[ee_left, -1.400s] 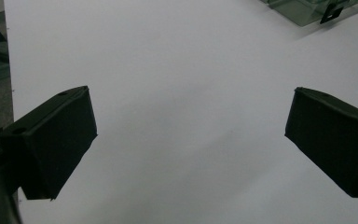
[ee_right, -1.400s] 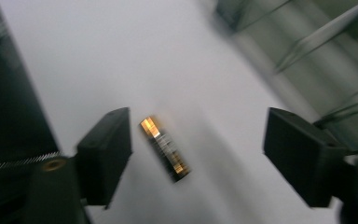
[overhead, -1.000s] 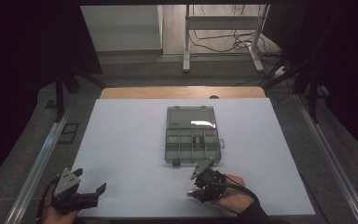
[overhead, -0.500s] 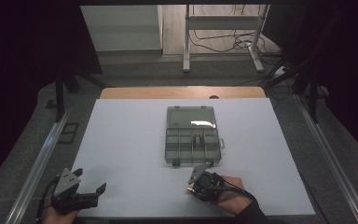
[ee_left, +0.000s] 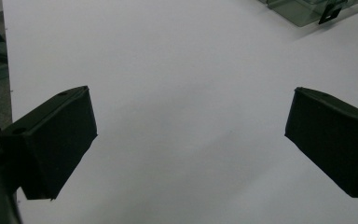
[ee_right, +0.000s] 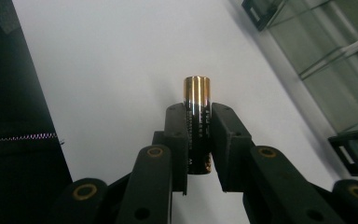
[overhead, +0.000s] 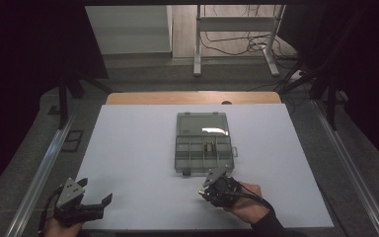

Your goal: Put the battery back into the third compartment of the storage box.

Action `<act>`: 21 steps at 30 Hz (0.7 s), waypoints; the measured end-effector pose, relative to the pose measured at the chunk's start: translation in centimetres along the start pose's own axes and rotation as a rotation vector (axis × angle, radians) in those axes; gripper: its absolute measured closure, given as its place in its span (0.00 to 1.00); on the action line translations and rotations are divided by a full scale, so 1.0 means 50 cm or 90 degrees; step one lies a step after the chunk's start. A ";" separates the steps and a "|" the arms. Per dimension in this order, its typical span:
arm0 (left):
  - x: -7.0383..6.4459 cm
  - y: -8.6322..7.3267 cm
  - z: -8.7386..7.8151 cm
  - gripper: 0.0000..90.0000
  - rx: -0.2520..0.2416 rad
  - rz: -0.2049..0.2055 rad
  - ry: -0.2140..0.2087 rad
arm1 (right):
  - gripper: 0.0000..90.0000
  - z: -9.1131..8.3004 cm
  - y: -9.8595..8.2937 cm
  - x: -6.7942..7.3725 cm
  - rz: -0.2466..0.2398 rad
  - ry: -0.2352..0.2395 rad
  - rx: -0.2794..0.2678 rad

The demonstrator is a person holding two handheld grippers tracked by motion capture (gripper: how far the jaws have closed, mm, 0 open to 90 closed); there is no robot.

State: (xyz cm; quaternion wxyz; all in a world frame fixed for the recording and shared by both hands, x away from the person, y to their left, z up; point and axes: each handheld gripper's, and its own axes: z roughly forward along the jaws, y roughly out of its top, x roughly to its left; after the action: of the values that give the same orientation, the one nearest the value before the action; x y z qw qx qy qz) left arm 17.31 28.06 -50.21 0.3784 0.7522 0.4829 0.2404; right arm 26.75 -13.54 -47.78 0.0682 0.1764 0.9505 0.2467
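Observation:
A clear plastic compartment box (overhead: 203,142) lies open on the white table top, with small batteries in one middle compartment. My right gripper (overhead: 203,191) sits just in front of the box near the table's front edge, shut on a black and gold battery (ee_right: 196,122) that stands upright between its jaws. The box's corner and latch (ee_right: 354,149) lie off to the right of that battery. My left gripper (overhead: 102,201) rests at the front left corner of the table, jaws wide apart over bare white surface (ee_left: 186,116), nothing between them.
The white table top (overhead: 128,148) has a wooden strip along its far edge. Metal rails run down both sides. A table frame and cables stand on the floor beyond. The box's near corner (ee_left: 307,11) shows at the top of the left gripper view.
My right gripper has drawn back from the box's front edge toward the person and turned left, carrying the battery. The left gripper has not moved.

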 end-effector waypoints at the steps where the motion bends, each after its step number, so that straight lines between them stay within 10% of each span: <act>1: 0.000 0.000 0.000 0.03 0.000 0.000 0.000 | 0.86 -0.002 0.000 -0.001 0.002 -0.002 -0.004; 21: 0.002 -0.001 0.000 0.03 0.001 -0.002 -0.001 | 0.86 -0.031 0.011 -0.025 0.042 -0.037 -0.052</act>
State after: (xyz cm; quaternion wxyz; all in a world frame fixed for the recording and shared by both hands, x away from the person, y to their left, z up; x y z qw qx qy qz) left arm 17.32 28.14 -50.22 0.3787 0.7519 0.4839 0.2389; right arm 27.75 -14.25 -46.10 0.0951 0.2120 0.9307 0.2824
